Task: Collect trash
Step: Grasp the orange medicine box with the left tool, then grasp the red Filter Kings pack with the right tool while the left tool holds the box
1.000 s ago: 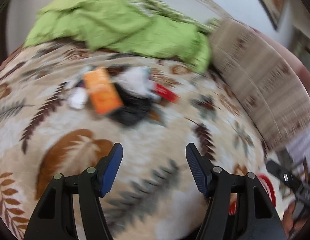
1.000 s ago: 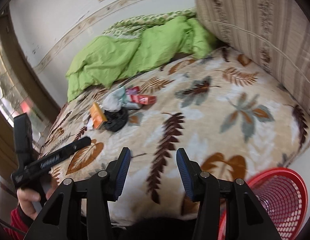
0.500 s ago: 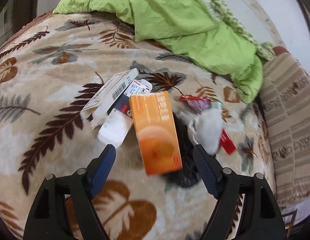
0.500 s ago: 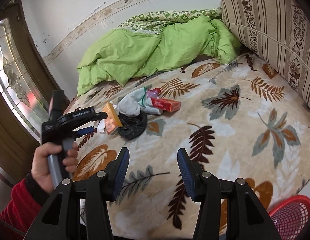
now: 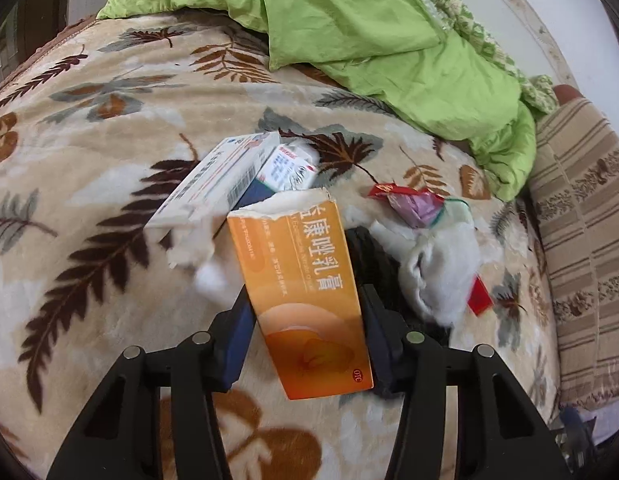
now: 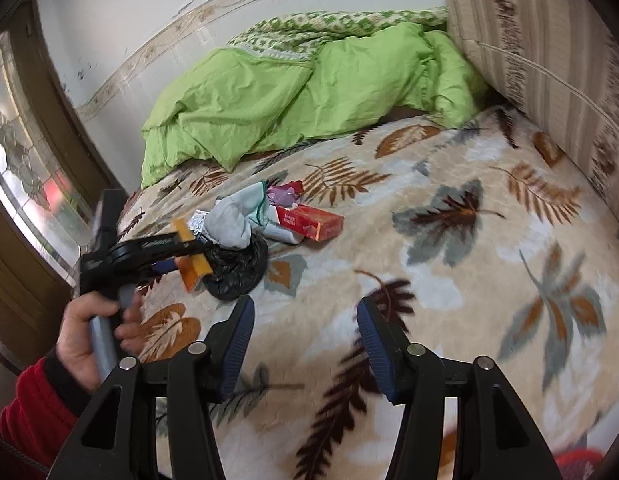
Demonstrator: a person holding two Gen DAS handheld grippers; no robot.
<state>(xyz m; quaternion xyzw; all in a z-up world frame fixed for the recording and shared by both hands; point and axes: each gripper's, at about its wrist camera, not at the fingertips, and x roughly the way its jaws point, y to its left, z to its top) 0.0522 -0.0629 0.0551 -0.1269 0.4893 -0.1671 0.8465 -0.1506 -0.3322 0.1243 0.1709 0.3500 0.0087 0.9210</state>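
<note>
Closing, left gripper (image 5: 305,344) jaws now clasp orange carton (image 5: 305,296) — right gripper (image 6: 305,340) released.

Left gripper (image 5: 307,330): 2 black plastic arms with triangular cutouts, round silver screws at the joints, dark blue pads (image 5: 238,332). Right gripper (image 6: 305,348): same build, black frame, silver screws, blue ribbed pads (image 6: 371,344). Left tool from the side: black body, grey handle. Left hand (image 6: 87,332) wears a red sleeve (image 6: 27,408) with dark cuff.
</note>
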